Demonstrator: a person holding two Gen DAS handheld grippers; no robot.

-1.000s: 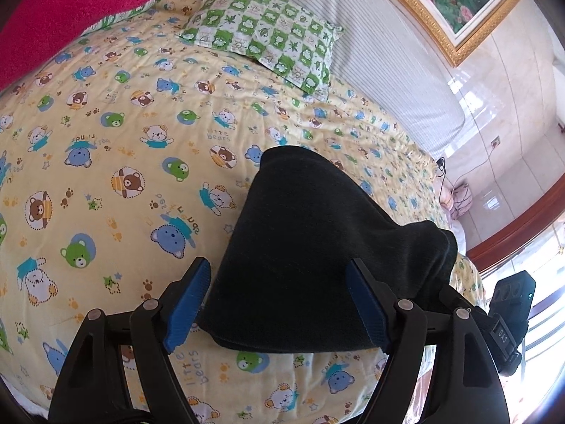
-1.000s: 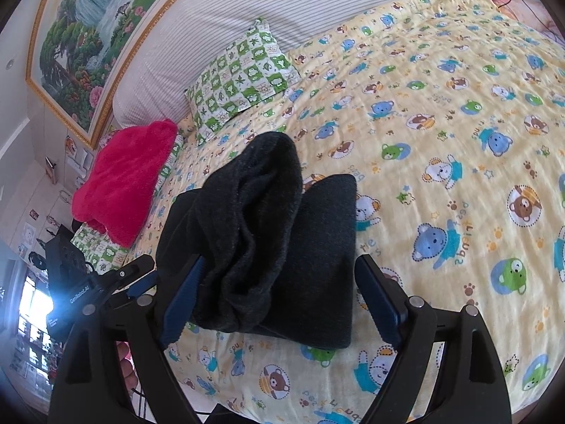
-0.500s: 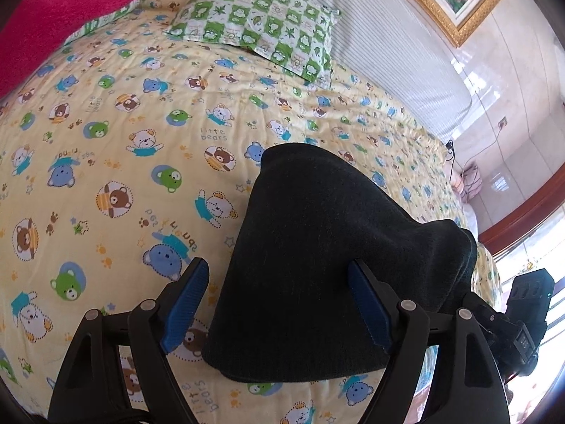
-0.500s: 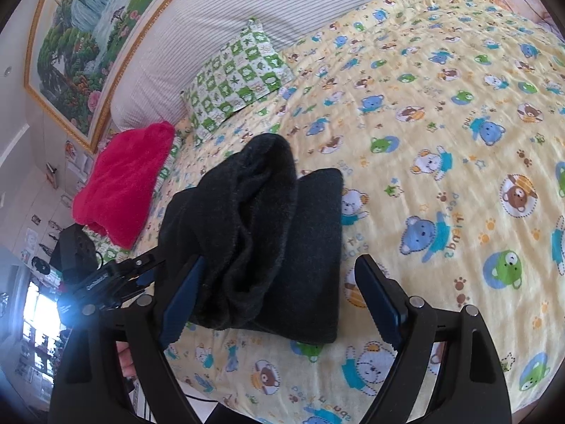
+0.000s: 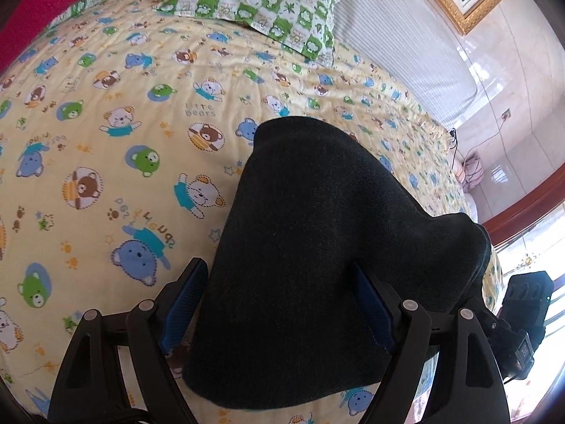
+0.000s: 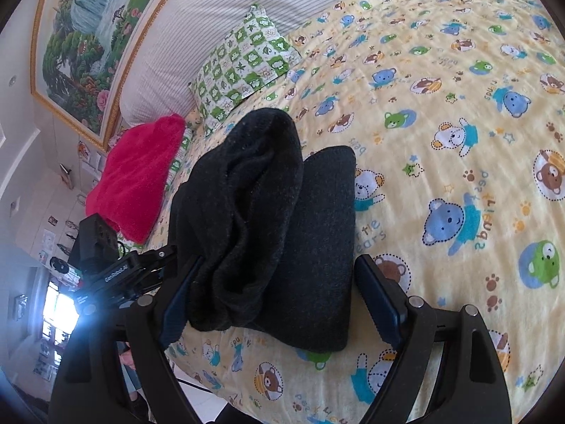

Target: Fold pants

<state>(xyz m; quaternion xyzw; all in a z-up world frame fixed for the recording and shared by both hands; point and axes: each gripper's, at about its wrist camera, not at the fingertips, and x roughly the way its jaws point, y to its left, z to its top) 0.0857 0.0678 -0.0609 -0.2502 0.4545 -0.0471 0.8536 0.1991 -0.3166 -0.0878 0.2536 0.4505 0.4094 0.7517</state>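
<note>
The black pants (image 5: pixel 317 247) lie folded in a thick bundle on the bear-print bedsheet (image 5: pixel 106 141), near the bed's front edge. In the right wrist view the pants (image 6: pixel 282 229) show a flat folded slab with a rumpled roll on its left side. My left gripper (image 5: pixel 279 304) is open, its blue pads either side of the bundle's near end. My right gripper (image 6: pixel 279 293) is open too, straddling the bundle from the opposite end. Neither grips the cloth.
A green checked pillow (image 5: pixel 254 3) lies at the head of the bed by the striped headboard (image 6: pixel 219 17). A red blanket (image 6: pixel 137 176) sits at the bed's corner. A framed painting (image 6: pixel 95 28) hangs on the wall.
Both grippers have moved closer over the pants bundle, which looms larger between the open fingers. The pants have not visibly shifted on the sheet.
</note>
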